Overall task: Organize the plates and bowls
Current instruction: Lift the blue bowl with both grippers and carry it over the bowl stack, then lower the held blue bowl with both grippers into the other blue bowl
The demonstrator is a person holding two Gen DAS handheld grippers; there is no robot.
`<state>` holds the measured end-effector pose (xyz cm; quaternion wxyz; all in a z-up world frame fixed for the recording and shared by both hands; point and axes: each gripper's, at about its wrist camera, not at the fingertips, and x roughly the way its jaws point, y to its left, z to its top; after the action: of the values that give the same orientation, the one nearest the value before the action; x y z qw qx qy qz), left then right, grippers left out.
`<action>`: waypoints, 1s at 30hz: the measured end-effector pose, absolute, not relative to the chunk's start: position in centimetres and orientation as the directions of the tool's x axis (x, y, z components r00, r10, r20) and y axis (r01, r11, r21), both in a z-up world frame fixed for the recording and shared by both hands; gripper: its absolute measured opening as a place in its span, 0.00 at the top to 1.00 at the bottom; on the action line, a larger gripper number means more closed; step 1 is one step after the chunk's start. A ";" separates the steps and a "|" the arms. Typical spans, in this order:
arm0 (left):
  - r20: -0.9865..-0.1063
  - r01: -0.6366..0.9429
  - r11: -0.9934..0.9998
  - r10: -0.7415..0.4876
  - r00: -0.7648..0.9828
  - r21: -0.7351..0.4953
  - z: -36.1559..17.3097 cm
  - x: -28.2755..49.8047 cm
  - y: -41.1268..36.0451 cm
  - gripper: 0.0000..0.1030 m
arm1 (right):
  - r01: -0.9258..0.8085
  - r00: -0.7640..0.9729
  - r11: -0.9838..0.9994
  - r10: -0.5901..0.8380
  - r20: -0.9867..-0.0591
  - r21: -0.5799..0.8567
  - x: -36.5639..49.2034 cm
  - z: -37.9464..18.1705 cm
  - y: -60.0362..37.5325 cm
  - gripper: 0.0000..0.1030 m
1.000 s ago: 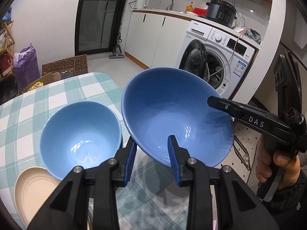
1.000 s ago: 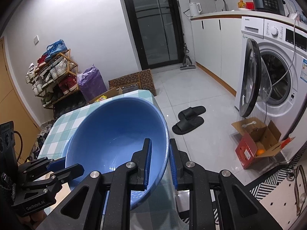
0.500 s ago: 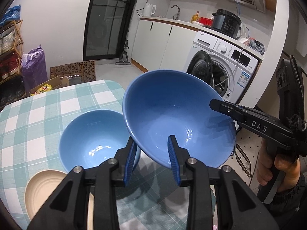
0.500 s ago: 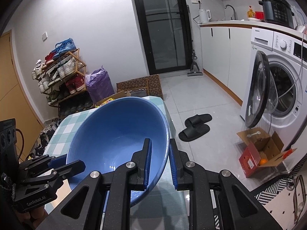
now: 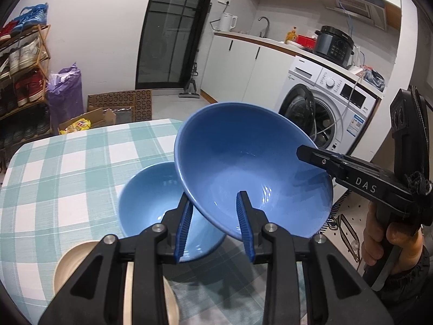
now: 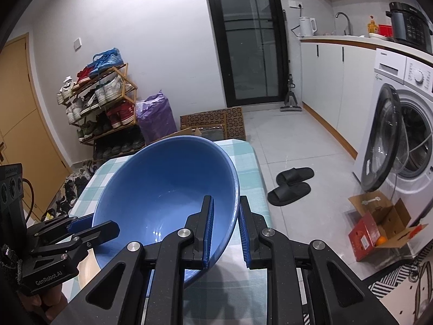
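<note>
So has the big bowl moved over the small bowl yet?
Yes. The big bowl now overlaps the small bowl on the table; earlier they sat apart.

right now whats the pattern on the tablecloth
A teal-and-white check on the tablecloth, clearest in the left wrist view.

Two blue bowls (image 5: pixel 251 168), a beige plate (image 5: pixel 81 260), and a teal-and-white checked tablecloth (image 5: pixel 67 168).

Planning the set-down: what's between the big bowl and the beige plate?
The small bowl sits on the table between the big bowl and the plate, seen in the left wrist view.
</note>
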<state>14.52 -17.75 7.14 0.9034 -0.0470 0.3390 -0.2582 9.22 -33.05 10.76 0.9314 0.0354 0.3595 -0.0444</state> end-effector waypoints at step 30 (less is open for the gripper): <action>-0.630 0.327 0.898 -0.440 0.640 -0.295 3.8 17.1 -13.2 0.69 | 0.035 0.673 0.999 0.004 -0.740 0.037 15.7 5.7 -28.1 0.82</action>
<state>17.13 -13.24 3.77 0.9023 -0.0770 0.3671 -0.2123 15.71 -28.07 5.66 0.9143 0.0241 0.4043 -0.0087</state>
